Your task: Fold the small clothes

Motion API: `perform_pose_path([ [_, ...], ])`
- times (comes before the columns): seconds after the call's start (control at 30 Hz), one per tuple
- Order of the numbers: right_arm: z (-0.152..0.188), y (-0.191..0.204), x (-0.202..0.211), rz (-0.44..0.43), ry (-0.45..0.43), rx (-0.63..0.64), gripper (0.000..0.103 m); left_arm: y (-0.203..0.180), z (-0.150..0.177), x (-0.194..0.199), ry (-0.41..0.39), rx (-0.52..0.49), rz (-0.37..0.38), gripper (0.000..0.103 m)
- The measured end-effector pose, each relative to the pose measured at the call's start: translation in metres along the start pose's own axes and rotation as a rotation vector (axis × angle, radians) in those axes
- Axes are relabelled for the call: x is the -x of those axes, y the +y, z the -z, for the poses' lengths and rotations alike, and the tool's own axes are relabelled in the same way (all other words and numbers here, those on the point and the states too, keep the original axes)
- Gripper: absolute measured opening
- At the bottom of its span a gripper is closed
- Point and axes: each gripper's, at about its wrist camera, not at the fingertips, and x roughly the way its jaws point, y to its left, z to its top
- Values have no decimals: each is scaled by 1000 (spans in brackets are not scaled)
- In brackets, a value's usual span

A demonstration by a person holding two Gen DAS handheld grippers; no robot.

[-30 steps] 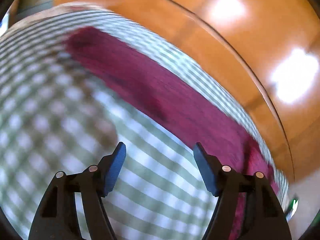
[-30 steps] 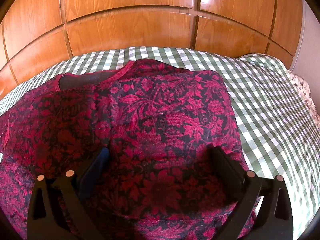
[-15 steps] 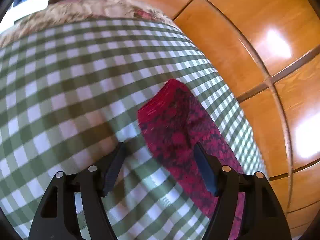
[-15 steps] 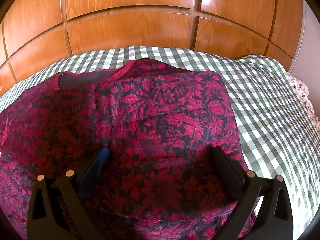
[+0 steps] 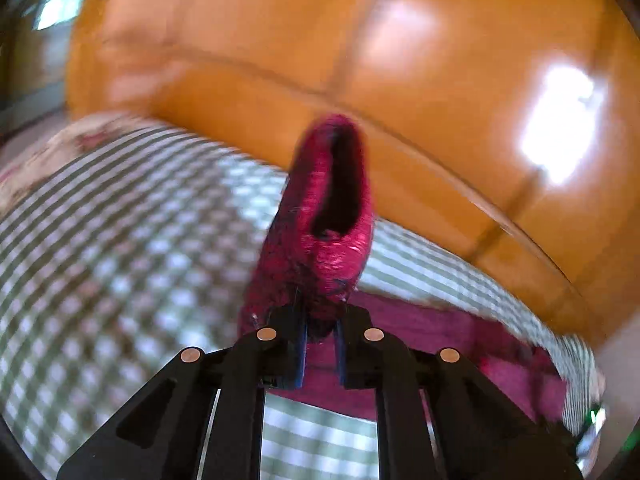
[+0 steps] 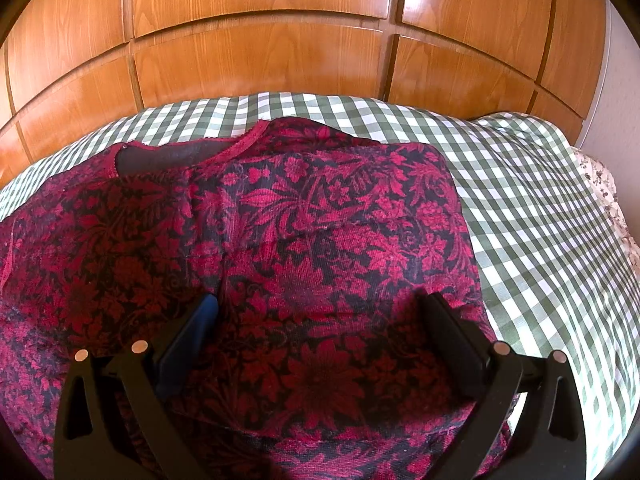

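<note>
Left gripper (image 5: 320, 340) pinching raised sleeve (image 5: 320, 232) | right gripper (image 6: 320, 320) spread over top (image 6: 320, 240)

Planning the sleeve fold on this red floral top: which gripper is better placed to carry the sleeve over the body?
Left. The left gripper has its jaws shut on the red floral sleeve, lifted off the green checked bedspread. The right gripper is open over the top's body.

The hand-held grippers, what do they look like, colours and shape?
Both match. The left hand-held gripper and right hand-held gripper have matte black angular frames with triangular cut-outs, round copper-coloured rivets at the joints, and two fingers faced with dark blue pads. No cables, markings or sleeves show.
</note>
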Motion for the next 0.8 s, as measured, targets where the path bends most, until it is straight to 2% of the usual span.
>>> perform_pose_path([
  [0.1, 0, 1, 0, 3, -3, 2, 101, -61, 25, -3, 28, -132, 78, 10],
  [0.2, -1, 2, 0, 7, -5, 4, 101, -109, 54, -17, 78, -232, 120, 10],
  [0.33, -1, 2, 0, 4, -6, 4, 101, -153, 96, -45, 188, -302, 165, 11],
  [0.4, -1, 2, 0, 3, -6, 3, 101, -172, 116, -59, 236, -354, 149, 26],
  [0.43, -1, 2, 0, 2, -6, 2, 101, -179, 123, -60, 247, -371, 136, 29],
  [0.47, -1, 1, 1, -1, -6, 1, 101, -182, 128, -62, 248, -391, 119, 38],
  [0.57, -1, 1, 1, -6, -4, -4, 101, -179, 130, -51, 224, -390, 143, 71],
  [0.67, -1, 1, 1, -2, -3, -2, 101, -170, 129, -31, 180, -388, 157, 76],
  [0.8, -4, -1, 4, -7, 15, -13, 101, -155, 130, -8, 134, -388, 117, 76],
])
